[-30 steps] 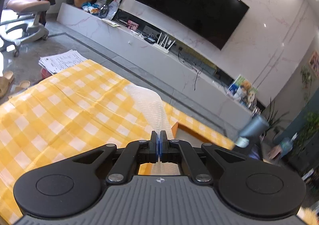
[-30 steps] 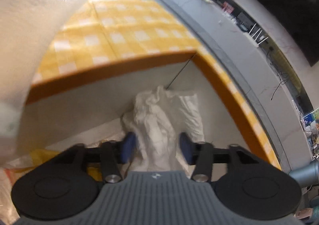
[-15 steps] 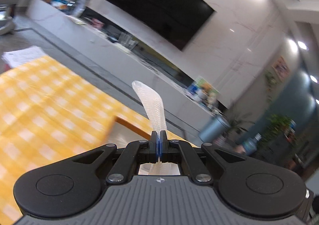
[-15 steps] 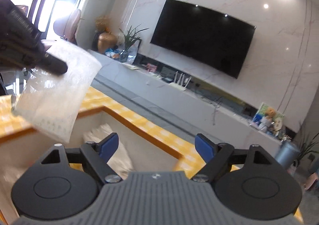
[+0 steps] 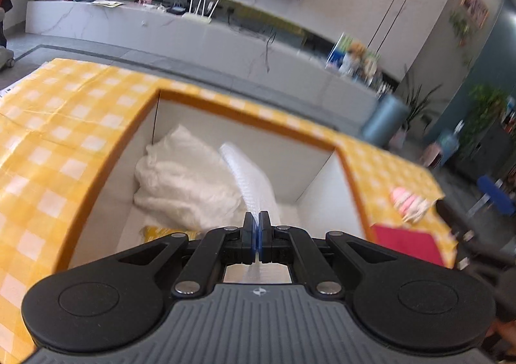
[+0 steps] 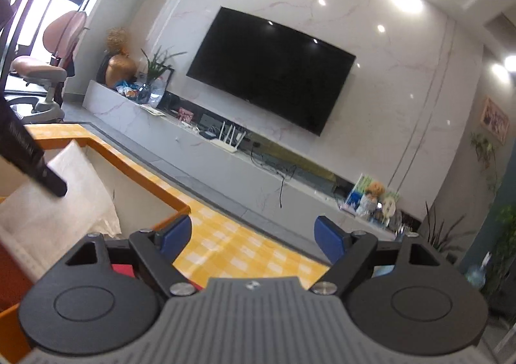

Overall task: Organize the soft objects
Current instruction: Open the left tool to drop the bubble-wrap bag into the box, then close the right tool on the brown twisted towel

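Note:
My left gripper point(image 5: 257, 231) is shut on a sheet of bubble wrap point(image 5: 248, 176) that hangs down into the white box with an orange rim point(image 5: 106, 170). A crumpled white cloth point(image 5: 183, 183) lies inside the box, with something yellow point(image 5: 158, 231) beside it. In the right wrist view the same bubble wrap point(image 6: 54, 212) hangs from the left gripper's black finger point(image 6: 32, 160) over the box rim point(image 6: 138, 167). My right gripper point(image 6: 253, 235) is open and holds nothing, above the yellow checked tablecloth point(image 6: 225, 247) to the right of the box.
A pink soft toy point(image 5: 408, 201) and a red flat item point(image 5: 403, 246) lie on the table right of the box. Beyond the table are a low grey TV cabinet point(image 6: 225, 157), a wall TV point(image 6: 274, 70) and a pink chair point(image 6: 48, 64).
The left gripper carried the bubble wrap from over the tablecloth to over the box and tipped down. The right gripper let go of the white cloth, rose out of the box and opened wider.

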Demonstrator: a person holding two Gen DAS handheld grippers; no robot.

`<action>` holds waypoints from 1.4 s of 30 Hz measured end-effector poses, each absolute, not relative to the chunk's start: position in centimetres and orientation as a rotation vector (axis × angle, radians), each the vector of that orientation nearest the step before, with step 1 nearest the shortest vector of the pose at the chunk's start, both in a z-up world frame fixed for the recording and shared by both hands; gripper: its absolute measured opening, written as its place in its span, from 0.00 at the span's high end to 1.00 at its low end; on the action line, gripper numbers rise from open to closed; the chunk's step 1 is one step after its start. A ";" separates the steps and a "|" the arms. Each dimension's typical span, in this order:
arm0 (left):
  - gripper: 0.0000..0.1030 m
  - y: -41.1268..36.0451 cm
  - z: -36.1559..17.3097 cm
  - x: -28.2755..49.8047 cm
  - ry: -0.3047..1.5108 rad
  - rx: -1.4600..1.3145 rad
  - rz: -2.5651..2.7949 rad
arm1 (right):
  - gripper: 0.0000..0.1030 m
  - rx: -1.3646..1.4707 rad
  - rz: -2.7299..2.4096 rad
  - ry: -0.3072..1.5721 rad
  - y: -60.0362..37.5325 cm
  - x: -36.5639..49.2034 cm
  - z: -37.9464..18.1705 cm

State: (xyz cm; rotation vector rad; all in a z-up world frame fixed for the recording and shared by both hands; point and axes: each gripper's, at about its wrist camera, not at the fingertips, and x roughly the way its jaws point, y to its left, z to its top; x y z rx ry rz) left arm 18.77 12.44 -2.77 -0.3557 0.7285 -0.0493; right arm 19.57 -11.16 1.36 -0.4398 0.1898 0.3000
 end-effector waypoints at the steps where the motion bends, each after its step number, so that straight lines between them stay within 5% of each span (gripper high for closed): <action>1: 0.99 12.3 -3.0 18.7 0.737 -0.340 -0.048 | 0.21 -0.430 0.286 0.207 -11.2 19.8 1.2; 4: 0.94 12.3 -3.3 18.6 0.765 -0.345 -0.072 | 0.24 -0.404 0.229 0.238 -11.3 20.4 1.1; 8: 0.38 12.0 -2.0 17.7 0.709 -0.327 -0.002 | 0.24 -0.371 0.207 0.254 -12.1 20.3 1.3; 11: 0.20 11.8 -0.7 17.0 0.648 -0.284 0.019 | 0.23 -0.367 0.200 0.247 -12.6 19.8 1.8; 27: 0.15 11.5 2.9 14.1 0.579 -0.205 0.081 | 0.03 -0.251 0.188 0.405 -18.1 20.3 5.1; 42: 0.13 1.4 6.5 13.6 0.571 -0.004 -0.078 | 0.03 -0.004 0.198 0.787 -24.0 25.0 -1.1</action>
